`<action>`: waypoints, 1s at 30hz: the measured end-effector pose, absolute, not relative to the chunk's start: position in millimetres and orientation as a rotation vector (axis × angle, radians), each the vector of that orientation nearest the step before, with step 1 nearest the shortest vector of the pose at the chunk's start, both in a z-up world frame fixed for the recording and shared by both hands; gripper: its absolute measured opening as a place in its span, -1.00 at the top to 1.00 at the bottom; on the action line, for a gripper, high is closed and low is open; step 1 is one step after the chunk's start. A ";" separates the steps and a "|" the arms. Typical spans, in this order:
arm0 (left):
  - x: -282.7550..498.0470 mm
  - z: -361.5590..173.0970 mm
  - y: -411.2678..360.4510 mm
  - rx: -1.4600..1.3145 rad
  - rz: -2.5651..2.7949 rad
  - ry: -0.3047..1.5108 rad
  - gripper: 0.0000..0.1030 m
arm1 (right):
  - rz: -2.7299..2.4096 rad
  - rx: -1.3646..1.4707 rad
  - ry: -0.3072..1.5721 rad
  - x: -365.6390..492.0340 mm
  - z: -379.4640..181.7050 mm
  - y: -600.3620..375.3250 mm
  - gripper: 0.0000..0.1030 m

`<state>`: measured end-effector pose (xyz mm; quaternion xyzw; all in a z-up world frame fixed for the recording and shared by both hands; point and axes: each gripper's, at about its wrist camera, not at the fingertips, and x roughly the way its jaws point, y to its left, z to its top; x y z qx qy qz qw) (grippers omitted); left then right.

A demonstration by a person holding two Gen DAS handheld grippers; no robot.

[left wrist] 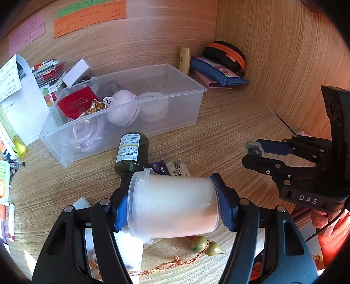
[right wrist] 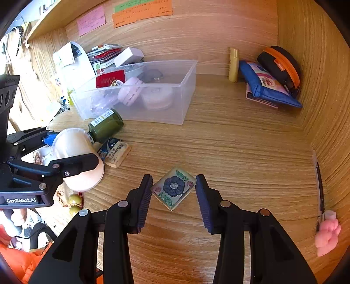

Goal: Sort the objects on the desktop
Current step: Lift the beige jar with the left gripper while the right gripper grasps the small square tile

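The left gripper [left wrist: 172, 205] fingers clamp the frosted plastic cylindrical jar [left wrist: 175, 205] end to end; light, smooth, apt to slip. The right gripper [right wrist: 174, 192] fingers pinch the square glassy flower-painted tile [right wrist: 174, 188] by opposite corners, lifted off the wooden surface [right wrist: 240, 153]; stiff, slick and chippable.

Pink [right wrist: 91, 20], orange [right wrist: 142, 14] and green paper notes [right wrist: 140, 4] are stuck on the wood-grain back wall [right wrist: 207, 32] above the desk's far edge.
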<state>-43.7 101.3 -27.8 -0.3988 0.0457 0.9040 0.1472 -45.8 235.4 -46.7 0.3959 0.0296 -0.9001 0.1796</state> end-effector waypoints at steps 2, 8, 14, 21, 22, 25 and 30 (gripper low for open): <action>-41.5 -23.3 100.9 -1.127 2.617 0.134 -0.28 | -2.547 1.099 0.081 -49.2 -41.4 233.9 0.28; -44.5 -7.8 92.1 -1.087 2.638 0.087 -0.28 | -2.551 1.049 0.101 -58.9 -26.6 226.4 0.28; -54.6 12.7 76.4 -1.039 2.679 0.024 -0.28 | -2.567 1.002 0.127 -70.2 -13.1 217.4 0.28; -70.3 32.7 59.3 -1.019 2.702 -0.019 -0.28 | -2.579 0.963 0.165 -88.3 2.6 207.7 0.28; -73.3 35.0 56.3 -1.025 2.700 -0.029 -0.28 | -2.575 0.951 0.178 -91.0 4.8 206.2 0.28; -82.1 41.5 46.8 -1.032 2.703 -0.062 -0.28 | -2.562 0.929 0.202 -101.1 12.3 200.6 0.28; -93.8 52.7 31.0 -1.008 2.722 -0.122 -0.28 | -2.547 0.911 0.201 -118.4 21.1 193.2 0.28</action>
